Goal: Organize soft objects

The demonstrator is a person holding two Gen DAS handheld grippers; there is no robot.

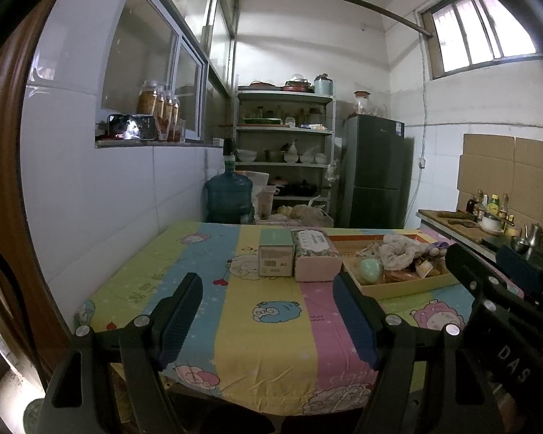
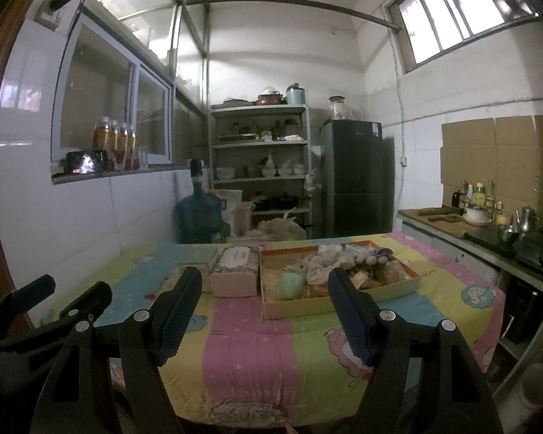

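Both grippers level, jaws wide

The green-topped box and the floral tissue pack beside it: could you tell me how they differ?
The green-topped box is a rigid carton with a barcode label on its near face; the floral tissue pack looks soft, with a plain pink near end. The box is squarer, the pack longer and lower. Both sit side by side on the tablecloth, left of the tray.
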